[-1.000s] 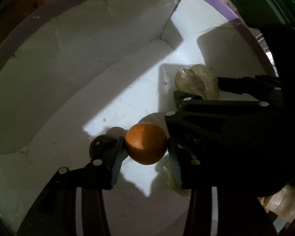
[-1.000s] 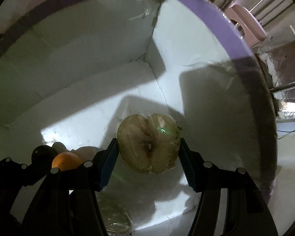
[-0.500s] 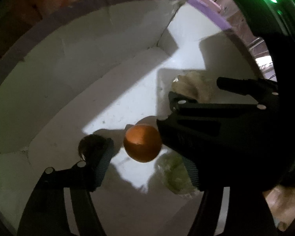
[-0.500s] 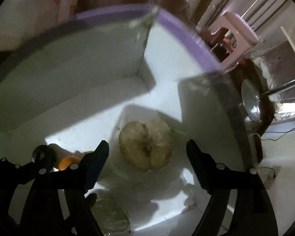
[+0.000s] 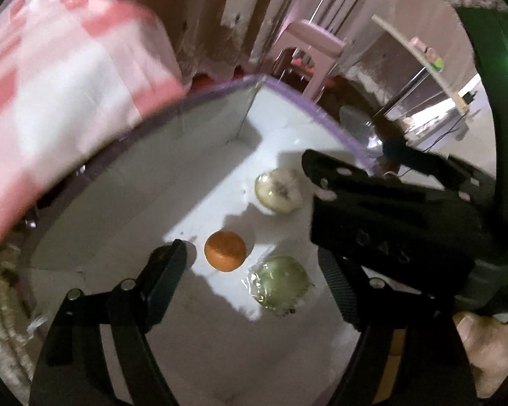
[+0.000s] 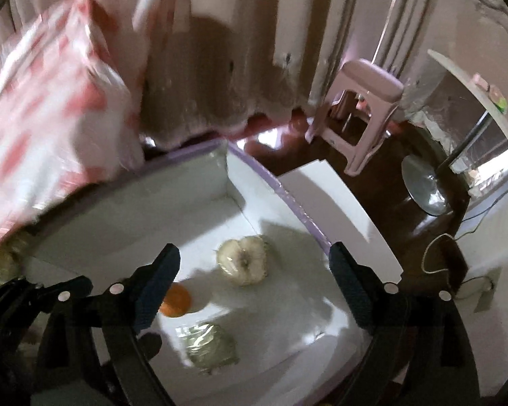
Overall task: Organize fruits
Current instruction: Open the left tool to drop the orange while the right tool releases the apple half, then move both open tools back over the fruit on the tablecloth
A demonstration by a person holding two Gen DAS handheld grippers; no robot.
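Both tools released round, wrapped fruits.

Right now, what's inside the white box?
Inside the white box: an orange, a wrapped pale apple half and a wrapped greenish fruit, all apart. A dark item behind the left claw's finger is mostly hidden.

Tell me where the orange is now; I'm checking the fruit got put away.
The orange lies on the white floor of the purple-rimmed box, loose, between the wrapped pale apple farther in and the wrapped green fruit nearer the camera.
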